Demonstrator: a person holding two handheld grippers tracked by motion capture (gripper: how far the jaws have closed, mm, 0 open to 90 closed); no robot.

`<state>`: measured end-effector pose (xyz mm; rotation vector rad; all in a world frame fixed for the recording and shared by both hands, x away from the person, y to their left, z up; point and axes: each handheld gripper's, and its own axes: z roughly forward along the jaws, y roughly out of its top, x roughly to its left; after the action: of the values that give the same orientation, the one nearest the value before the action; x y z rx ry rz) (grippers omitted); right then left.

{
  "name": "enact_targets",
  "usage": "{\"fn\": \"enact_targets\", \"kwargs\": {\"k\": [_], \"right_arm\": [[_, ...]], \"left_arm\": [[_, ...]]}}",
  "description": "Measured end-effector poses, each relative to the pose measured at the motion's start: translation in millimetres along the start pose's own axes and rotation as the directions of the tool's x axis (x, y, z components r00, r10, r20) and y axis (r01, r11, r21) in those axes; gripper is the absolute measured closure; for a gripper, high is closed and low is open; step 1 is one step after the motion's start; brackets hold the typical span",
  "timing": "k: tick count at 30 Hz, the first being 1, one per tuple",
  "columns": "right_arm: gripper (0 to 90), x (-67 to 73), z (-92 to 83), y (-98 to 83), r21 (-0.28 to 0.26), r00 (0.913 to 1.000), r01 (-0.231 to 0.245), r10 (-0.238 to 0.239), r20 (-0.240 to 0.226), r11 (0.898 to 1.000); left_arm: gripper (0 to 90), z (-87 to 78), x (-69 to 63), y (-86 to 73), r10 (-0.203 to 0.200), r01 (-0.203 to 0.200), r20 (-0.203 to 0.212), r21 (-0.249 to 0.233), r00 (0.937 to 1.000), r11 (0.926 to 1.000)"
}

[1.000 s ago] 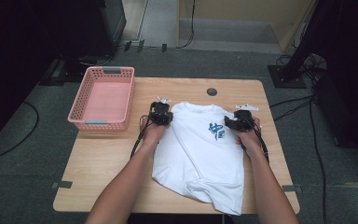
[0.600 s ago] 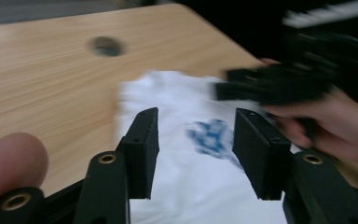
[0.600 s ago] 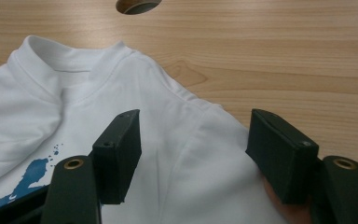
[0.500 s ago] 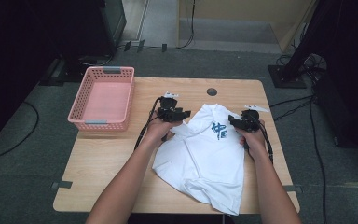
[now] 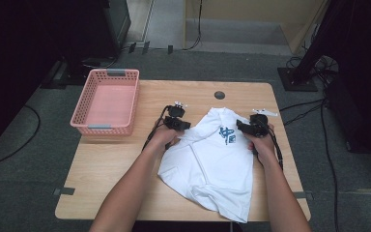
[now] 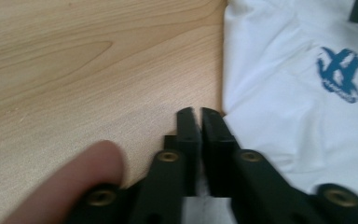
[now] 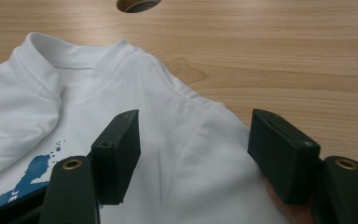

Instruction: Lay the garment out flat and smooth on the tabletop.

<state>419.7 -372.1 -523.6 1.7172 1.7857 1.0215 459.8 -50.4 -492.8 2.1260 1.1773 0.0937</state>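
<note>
1. White cotton T-shirt (image 5: 212,159) lies on the wooden table (image 5: 106,179), right of centre, collar toward the far edge and blue print (image 5: 227,134) facing up. We note that its left shoulder no longer lies flat and spread as it did a second ago: that side is now drawn inward over the chest, leaving a diagonal folded edge.

2. Left gripper (image 5: 178,122) sits at that folded edge. In the left gripper view its jaws are clenched together; they opened briefly and have just closed again. We cannot tell whether a thin pinch of cloth is caught between them, as the tips meet right at the hem.

3. Right gripper (image 7: 193,140) hovers over the right shoulder seam with jaws released and standing apart, cloth beneath them but not pressed.

4. Pink basket (image 5: 107,104) stands well apart at the left, nothing in it.

5. We judge that folding is under way: one side is turned in, and the right shoulder calls for the matching fold.
</note>
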Motion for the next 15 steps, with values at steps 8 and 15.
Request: {"fn": "enact_targets", "kwargs": {"k": [8, 15], "right_arm": [[34.5, 0.6, 0.1, 0.0, 0.002, 1.0000, 0.005, -0.005, 0.004, 1.000], [34.4, 1.1, 0.3, 0.1, 0.003, 0.9999, 0.008, -0.008, 0.008, 1.000]], "left_arm": [[68.0, -29.9, 37.0, 15.9, -0.106, 0.007, -0.465, -0.211, 0.8789, 0.9775], [54.5, -19.4, 19.3, 9.7, -0.002, -0.081, -0.358, -0.217, 0.9338, 0.9728]]}}
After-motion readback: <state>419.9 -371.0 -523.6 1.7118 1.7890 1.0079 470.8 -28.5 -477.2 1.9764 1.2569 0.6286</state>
